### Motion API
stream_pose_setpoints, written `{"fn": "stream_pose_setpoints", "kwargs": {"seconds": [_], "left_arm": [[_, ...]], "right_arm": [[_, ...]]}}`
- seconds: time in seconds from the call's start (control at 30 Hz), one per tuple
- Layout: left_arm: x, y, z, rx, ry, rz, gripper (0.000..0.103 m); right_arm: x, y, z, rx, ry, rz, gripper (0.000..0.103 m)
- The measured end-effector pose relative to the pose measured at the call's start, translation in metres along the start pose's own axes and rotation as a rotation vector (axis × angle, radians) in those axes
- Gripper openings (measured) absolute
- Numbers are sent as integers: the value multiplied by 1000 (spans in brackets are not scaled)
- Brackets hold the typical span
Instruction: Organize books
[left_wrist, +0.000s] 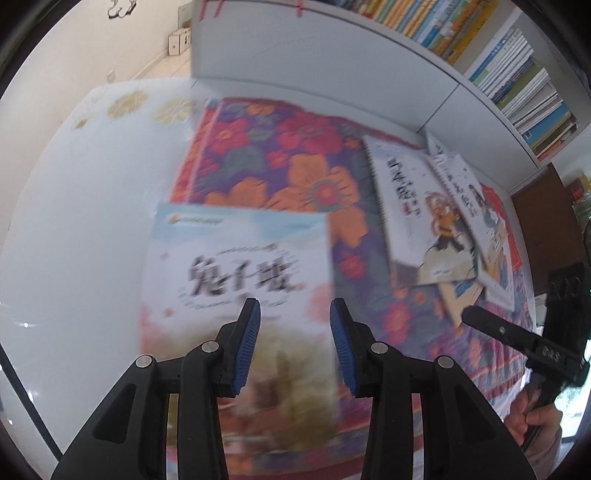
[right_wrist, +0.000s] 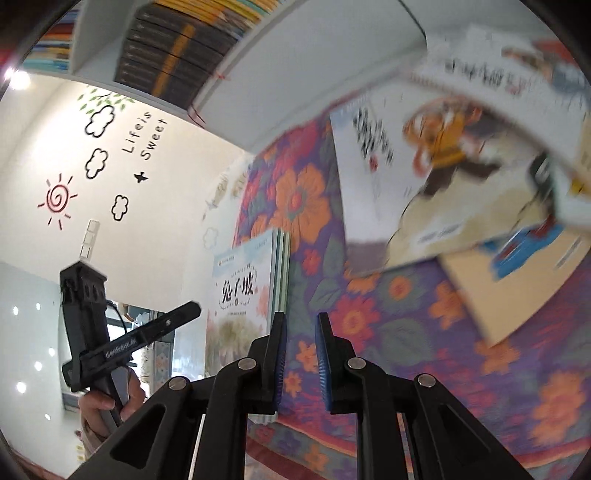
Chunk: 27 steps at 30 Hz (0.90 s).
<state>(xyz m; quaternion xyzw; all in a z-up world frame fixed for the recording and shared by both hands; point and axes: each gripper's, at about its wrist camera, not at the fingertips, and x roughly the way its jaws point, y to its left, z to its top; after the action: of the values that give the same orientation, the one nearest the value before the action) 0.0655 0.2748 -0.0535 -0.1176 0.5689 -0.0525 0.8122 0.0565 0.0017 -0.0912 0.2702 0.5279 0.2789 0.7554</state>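
1. The left gripper (left_wrist: 294, 314) was a little open and held nothing.
2. The right gripper (right_wrist: 301, 326) was almost shut and empty.
3. The neat book stack (right_wrist: 245, 291) lay on the flowered cloth (right_wrist: 388, 332); loose books (right_wrist: 424, 184) lay nearby.
4. The books looked thin, stiff and smooth, probably best pinched at an edge.

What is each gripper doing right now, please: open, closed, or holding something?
Left gripper: jaws part open, holding nothing; the stacked books lie below it.
Right gripper: jaws nearly closed, nothing between them.
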Motion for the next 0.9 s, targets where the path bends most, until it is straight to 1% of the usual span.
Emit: {"fn": "stream_pose_setpoints", "kwargs": {"seconds": [0.03,0.07,0.1,0.13,0.17,0.2,0.37,0.5,0.7,0.83,0.9], "left_arm": [[2,-10,2,8,2,4,36],[6,-22,5,18,6,9,36],[8,-31,5,22,3,14,36],[11,-40,6,25,0,19,36],[14,-50,7,31,1,18,36],[18,-62,8,38,1,12,36],[29,-113,12,72,-11,6,36],[43,-147,15,79,-9,0,36],[73,-194,23,57,6,-34,36],[96,-217,29,20,14,-68,37],[108,-227,32,-19,18,-94,36]], "right_arm": [[-9,-2,3,-14,-14,2,15],[-19,-3,4,-27,-30,6,19],[-29,-7,6,-35,-45,7,33],[-38,-10,8,-41,-59,6,42],[-48,-15,10,-48,-80,3,58],[-58,-21,12,-54,-102,-2,60],[-89,-53,26,-36,-122,-22,60],[-110,-75,38,-44,-131,-44,60],[-137,-107,57,-84,-128,-91,60],[-152,-135,75,-80,-162,-113,60],[-158,-150,89,-80,-185,-138,60]]}}
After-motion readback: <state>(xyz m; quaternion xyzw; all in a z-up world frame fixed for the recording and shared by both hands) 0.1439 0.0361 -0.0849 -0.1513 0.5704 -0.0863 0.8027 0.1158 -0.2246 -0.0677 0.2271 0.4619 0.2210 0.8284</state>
